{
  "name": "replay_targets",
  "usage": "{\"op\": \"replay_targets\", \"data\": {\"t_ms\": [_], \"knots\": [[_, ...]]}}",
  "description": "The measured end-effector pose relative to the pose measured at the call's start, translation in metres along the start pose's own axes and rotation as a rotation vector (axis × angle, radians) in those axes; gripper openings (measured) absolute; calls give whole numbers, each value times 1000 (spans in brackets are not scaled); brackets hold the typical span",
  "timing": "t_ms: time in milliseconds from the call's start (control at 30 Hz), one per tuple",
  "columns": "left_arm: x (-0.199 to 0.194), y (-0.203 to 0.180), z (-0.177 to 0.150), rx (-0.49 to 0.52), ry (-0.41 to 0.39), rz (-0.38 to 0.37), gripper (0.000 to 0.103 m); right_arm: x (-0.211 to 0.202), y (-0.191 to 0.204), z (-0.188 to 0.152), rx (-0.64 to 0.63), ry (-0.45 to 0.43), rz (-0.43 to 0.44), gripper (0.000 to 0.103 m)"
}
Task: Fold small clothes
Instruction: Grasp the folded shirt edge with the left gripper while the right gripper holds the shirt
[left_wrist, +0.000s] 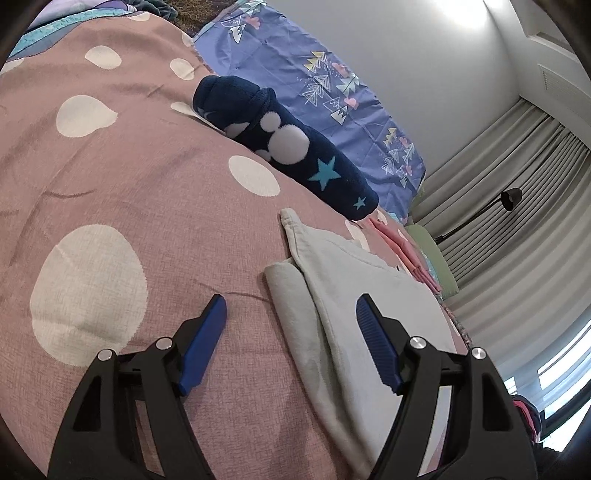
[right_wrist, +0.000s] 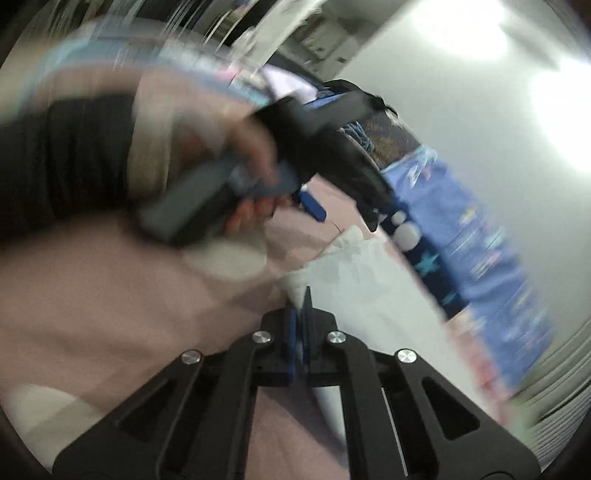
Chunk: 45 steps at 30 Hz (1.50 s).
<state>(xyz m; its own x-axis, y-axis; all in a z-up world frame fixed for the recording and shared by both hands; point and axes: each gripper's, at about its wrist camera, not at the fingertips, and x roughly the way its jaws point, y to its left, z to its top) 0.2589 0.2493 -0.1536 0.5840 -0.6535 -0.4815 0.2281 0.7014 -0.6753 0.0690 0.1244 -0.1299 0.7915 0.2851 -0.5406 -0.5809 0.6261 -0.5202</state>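
A pale grey-white small garment (left_wrist: 354, 295) lies partly folded on the pink dotted bedspread (left_wrist: 129, 206). My left gripper (left_wrist: 291, 306) is open above its left folded edge, one blue fingertip (left_wrist: 216, 306) over the bedspread and the other over the cloth. In the blurred right wrist view, my right gripper (right_wrist: 302, 295) is shut on a corner of the same garment (right_wrist: 354, 280). The left gripper (right_wrist: 343, 192) and the hand holding it show beyond, above the garment's far edge.
A rolled navy fleece item with white shapes and stars (left_wrist: 288, 144) lies beyond the garment. A blue patterned sheet (left_wrist: 314, 92) is behind it. Folded pink clothes (left_wrist: 410, 251) and a green item lie to the right. Curtains and a black lamp (left_wrist: 511, 199) stand at the right.
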Motion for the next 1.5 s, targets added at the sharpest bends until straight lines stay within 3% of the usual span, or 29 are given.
{"op": "replay_targets", "data": {"t_ms": [200,433,500,533,633,700,800,867,933,1000,1100,1133,1167,1233,1267,1400,1433,1467,1500], "knots": [[-3,3,0,-14,15,-63,73,-1,-14,0,130,28,100,2],[-2,-2,0,-23,51,-77,72,-13,-17,-3,187,-10,118,2],[9,-10,3,-3,78,-16,39,-5,-8,-7,154,17,129,2],[19,-12,5,1,114,26,15,-1,-4,-8,143,35,135,2],[32,-15,12,-13,133,57,6,1,-4,-7,144,42,140,2],[31,-21,20,3,109,81,5,-1,-7,-6,158,38,145,2],[28,-29,24,38,70,48,5,-5,-8,-6,177,34,162,2],[33,-20,16,52,84,76,5,-2,-3,-9,169,57,163,2],[31,0,14,-56,80,-7,5,1,0,-12,156,83,169,2],[24,4,14,-68,57,-34,6,-3,-1,-12,154,80,168,4],[25,1,12,-59,72,-47,21,-14,3,-17,94,73,116,24],[25,-4,11,-44,76,-62,33,-17,6,-20,61,75,86,34],[25,-9,10,-23,79,-78,48,-18,10,-24,27,88,65,36],[29,-28,7,61,100,-89,66,-14,13,-31,0,120,48,40],[33,-32,6,83,108,-73,70,-11,15,-33,-3,135,47,42],[41,-44,4,128,115,-13,69,0,22,-26,-28,146,12,42],[40,-41,4,115,111,-16,61,4,23,-23,-33,146,5,42],[39,-37,5,95,107,-21,43,8,25,-20,-35,145,-4,42],[40,-29,6,61,114,-31,35,11,25,-18,-34,144,-7,42]]}}
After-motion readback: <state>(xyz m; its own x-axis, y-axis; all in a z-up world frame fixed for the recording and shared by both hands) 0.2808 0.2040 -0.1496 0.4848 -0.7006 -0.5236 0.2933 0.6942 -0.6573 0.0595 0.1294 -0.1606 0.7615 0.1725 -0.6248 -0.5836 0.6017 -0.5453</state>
